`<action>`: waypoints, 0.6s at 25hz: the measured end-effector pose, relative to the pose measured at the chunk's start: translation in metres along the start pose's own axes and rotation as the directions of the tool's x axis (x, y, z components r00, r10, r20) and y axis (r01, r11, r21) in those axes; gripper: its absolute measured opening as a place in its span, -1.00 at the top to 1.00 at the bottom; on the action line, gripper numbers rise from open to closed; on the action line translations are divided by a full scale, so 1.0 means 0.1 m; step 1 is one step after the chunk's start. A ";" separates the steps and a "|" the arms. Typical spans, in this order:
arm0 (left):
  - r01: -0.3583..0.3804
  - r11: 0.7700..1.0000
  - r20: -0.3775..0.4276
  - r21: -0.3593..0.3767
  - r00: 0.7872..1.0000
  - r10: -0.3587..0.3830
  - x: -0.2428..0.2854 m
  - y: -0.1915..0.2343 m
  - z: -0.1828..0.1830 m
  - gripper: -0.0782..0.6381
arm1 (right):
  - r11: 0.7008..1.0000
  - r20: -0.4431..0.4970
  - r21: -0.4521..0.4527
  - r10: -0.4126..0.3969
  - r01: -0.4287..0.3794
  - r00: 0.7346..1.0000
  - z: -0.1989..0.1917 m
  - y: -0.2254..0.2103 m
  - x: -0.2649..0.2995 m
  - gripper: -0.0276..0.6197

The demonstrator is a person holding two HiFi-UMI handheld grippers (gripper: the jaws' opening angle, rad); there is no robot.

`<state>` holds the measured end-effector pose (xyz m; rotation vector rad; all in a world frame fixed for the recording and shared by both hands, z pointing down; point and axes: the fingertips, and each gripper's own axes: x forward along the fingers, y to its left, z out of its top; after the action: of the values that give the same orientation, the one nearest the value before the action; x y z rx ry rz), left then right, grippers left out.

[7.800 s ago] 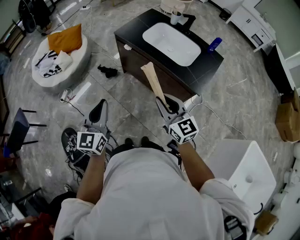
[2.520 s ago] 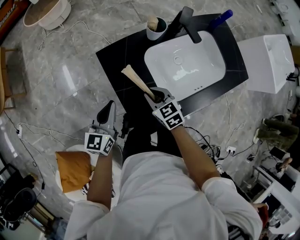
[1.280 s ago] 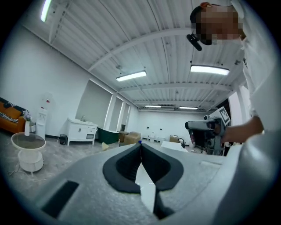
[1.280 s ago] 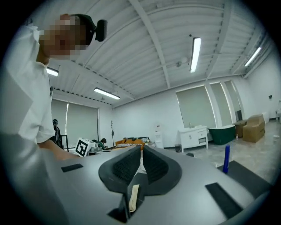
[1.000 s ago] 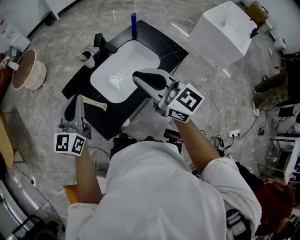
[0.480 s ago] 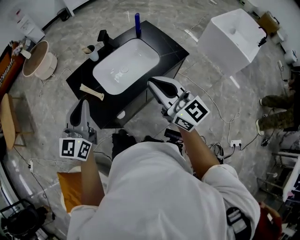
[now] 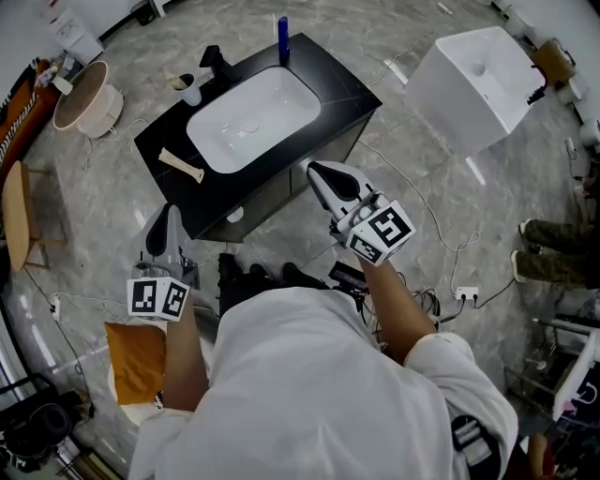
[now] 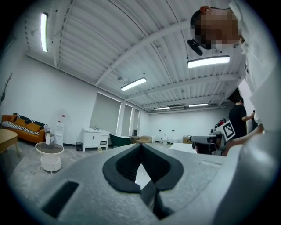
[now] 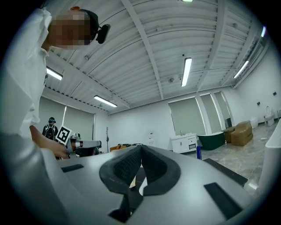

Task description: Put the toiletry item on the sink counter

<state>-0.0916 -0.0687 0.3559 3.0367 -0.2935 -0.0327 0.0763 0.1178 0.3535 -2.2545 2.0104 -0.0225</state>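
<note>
The toiletry item, a beige tube (image 7: 181, 164), lies flat on the left end of the black sink counter (image 7: 349, 91), left of the white basin (image 7: 253, 117). My right gripper (image 7: 320, 170) is shut and empty, held above the floor just in front of the counter's front right corner. Well clear of the tube, my left gripper (image 7: 166, 215) is also shut and empty, in front of the counter's left end. In the left gripper view the left gripper (image 8: 140, 146) has its pads meeting, and so does the right gripper (image 9: 140, 149) in its own view.
A cup (image 7: 191, 90), a black faucet (image 7: 214, 62) and a blue bottle (image 7: 282, 26) stand along the counter's far edge. A white freestanding basin (image 7: 473, 80) is at the right, a round basket (image 7: 80, 94) at the left. Cables (image 7: 441, 281) trail over the floor, and an orange cushion (image 7: 136, 361) lies behind me.
The right gripper, which earlier held the beige tube, has let it go on the counter and pulled back toward me. Both grippers now sit farther from the counter.
</note>
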 end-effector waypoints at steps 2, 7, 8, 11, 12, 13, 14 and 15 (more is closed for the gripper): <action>0.031 0.999 -0.006 -0.009 0.999 -0.032 0.02 -0.07 -0.04 0.74 | 1.000 -0.019 -0.001 0.002 -0.002 1.000 -0.07 -0.02 -0.05 0.87; 0.099 0.995 -0.024 -0.025 0.995 -0.100 0.10 -0.21 -0.15 0.74 | 0.999 -0.058 0.026 -0.019 0.020 0.998 -0.26 -0.04 -0.12 0.87; 0.111 0.993 -0.028 -0.030 0.993 -0.112 0.11 -0.23 -0.17 0.74 | 0.999 -0.065 0.027 -0.019 0.021 0.998 -0.28 -0.02 -0.12 0.87; 0.137 0.989 -0.045 -0.050 0.989 -0.139 0.12 -0.27 -0.27 0.74 | 0.999 -0.070 0.027 -0.024 0.026 0.997 -0.30 0.02 -0.11 0.87; 0.140 0.989 -0.052 -0.056 0.988 -0.143 0.11 -0.27 -0.30 0.74 | 0.999 -0.067 0.027 -0.025 0.027 0.997 -0.29 0.03 -0.11 0.87; 0.143 0.988 -0.056 -0.059 0.988 -0.147 0.11 -0.27 -0.32 0.74 | 0.999 -0.065 0.023 -0.023 0.025 0.998 -0.27 0.05 -0.10 0.87; 0.145 0.987 -0.057 -0.062 0.987 -0.149 0.11 -0.27 -0.34 0.74 | 1.000 -0.064 0.016 -0.019 0.020 0.998 -0.26 0.06 -0.10 0.87; 0.147 0.987 -0.058 -0.063 0.987 -0.150 0.12 -0.26 -0.34 0.74 | 1.000 -0.064 0.012 -0.017 0.018 0.998 -0.25 0.06 -0.09 0.87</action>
<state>-0.0737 -0.0424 0.3872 2.9879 -0.0598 0.0421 0.0672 0.1244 0.3785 -2.2921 2.0155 -0.1105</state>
